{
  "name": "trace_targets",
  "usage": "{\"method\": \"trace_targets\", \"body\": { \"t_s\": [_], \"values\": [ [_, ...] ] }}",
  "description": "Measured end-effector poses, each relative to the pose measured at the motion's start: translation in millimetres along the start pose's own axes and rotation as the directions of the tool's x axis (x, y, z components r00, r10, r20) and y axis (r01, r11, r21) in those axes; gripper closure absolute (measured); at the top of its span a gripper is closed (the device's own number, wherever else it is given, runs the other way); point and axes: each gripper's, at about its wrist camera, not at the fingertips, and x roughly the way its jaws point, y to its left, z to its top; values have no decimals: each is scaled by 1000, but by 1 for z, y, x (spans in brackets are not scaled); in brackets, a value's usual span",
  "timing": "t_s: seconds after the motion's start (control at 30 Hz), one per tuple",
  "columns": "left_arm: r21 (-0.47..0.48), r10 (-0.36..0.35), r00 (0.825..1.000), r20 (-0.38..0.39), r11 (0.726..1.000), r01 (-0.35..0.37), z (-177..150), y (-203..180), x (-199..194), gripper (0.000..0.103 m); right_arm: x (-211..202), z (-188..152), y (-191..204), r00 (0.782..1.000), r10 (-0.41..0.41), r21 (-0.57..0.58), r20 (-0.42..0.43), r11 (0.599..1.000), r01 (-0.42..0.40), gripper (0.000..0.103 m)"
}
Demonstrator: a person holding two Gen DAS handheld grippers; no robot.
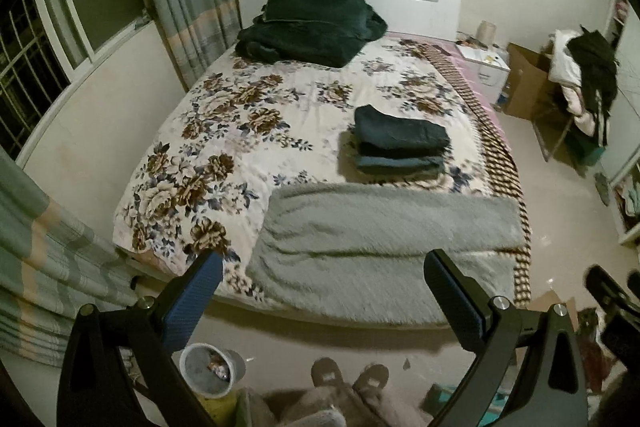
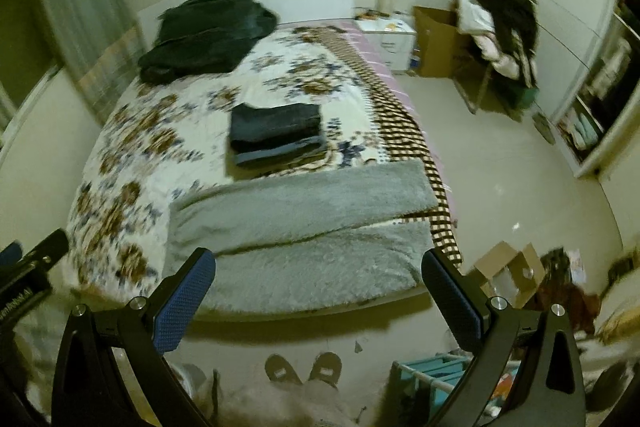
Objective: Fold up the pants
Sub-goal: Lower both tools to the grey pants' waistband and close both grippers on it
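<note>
Grey fleece, thick and fuzzy, lies across the foot of the bed [image 1: 160, 163]: these grey pants [image 1: 384, 227] look folded once lengthwise, one long band over another. From the left wrist view, the left tool [image 1: 324, 283] hangs above the floor short of the bed edge, jaws spread wide and holding nothing. Behind the fleece sits a neat stack of folded dark pants [image 1: 400, 143], denim-like, square-edged, so I judge several pairs are done. A dark heap [image 1: 308, 27] by the headboard looks still unsorted.

From the right wrist view, blurred, the right tool [image 2: 320, 279] is likewise wide open and empty, near the bed's foot. The grey pants [image 2: 304, 227] show a clear crease between layers; the crosswise folds remain, I think. The folded stack [image 2: 276, 139] rests on the floral quilt just beyond.
</note>
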Motion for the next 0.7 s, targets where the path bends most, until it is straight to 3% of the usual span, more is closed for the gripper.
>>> {"method": "trace_targets", "body": {
  "t_s": [0.17,0.33,0.53,0.7],
  "values": [
    [-51,47,997,-63,997,-50,31,16,76,0,79,35,-23,998,-45,102,-53,994,50,0],
    [-146,55,976,-212,985,-88,58,25,167,0,180,72,-52,989,-73,195,-131,976,98,0],
    [-300,106,931,-349,929,-219,83,29,298,0,358,119,-96,972,-76,285,-224,948,140,0],
    [-423,71,863,-500,850,-315,88,34,429,0,521,149,-128,949,-79,345,-304,920,187,0]
  ]
}}
